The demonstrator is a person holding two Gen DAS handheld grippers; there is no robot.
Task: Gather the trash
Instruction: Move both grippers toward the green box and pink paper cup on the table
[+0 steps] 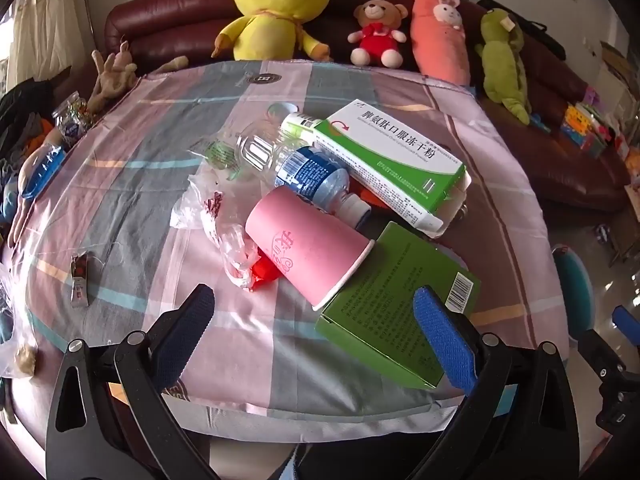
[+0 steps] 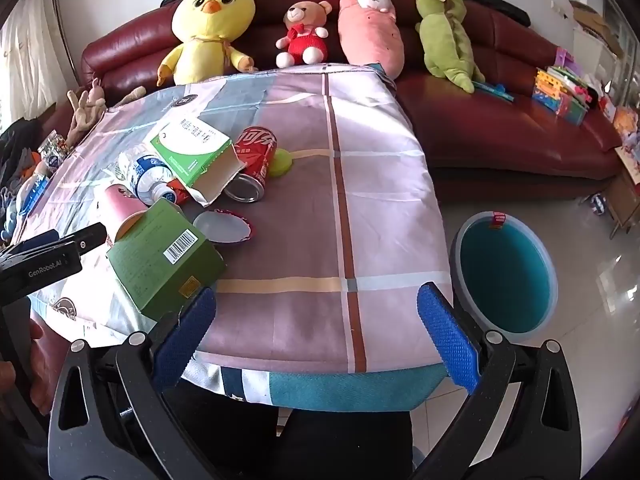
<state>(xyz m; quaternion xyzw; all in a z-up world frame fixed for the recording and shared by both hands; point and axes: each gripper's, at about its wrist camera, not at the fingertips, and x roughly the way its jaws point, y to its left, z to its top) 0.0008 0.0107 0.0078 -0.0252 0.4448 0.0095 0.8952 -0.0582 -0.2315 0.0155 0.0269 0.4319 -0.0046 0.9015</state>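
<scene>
Trash lies piled on the checked tablecloth (image 1: pixel 132 184): a green box (image 1: pixel 384 312), a pink paper cup (image 1: pixel 308 256) on its side, a clear plastic bottle (image 1: pixel 300 168), a white-and-green medicine box (image 1: pixel 392 156), crumpled clear plastic (image 1: pixel 208 208) and a red wrapper (image 1: pixel 264 272). The right wrist view adds a red cola can (image 2: pixel 254 164), a round lid (image 2: pixel 222 226) and a green ball (image 2: pixel 282 162). My left gripper (image 1: pixel 316 320) is open, near the table's front edge, its right finger over the green box (image 2: pixel 168 256). My right gripper (image 2: pixel 316 320) is open and empty over the front edge.
A teal bin (image 2: pixel 506 272) stands on the floor right of the table. A dark red sofa (image 2: pixel 500 120) with several plush toys runs behind. A small wrapper (image 1: pixel 79 280) and a jar (image 1: pixel 72 118) lie at the table's left side.
</scene>
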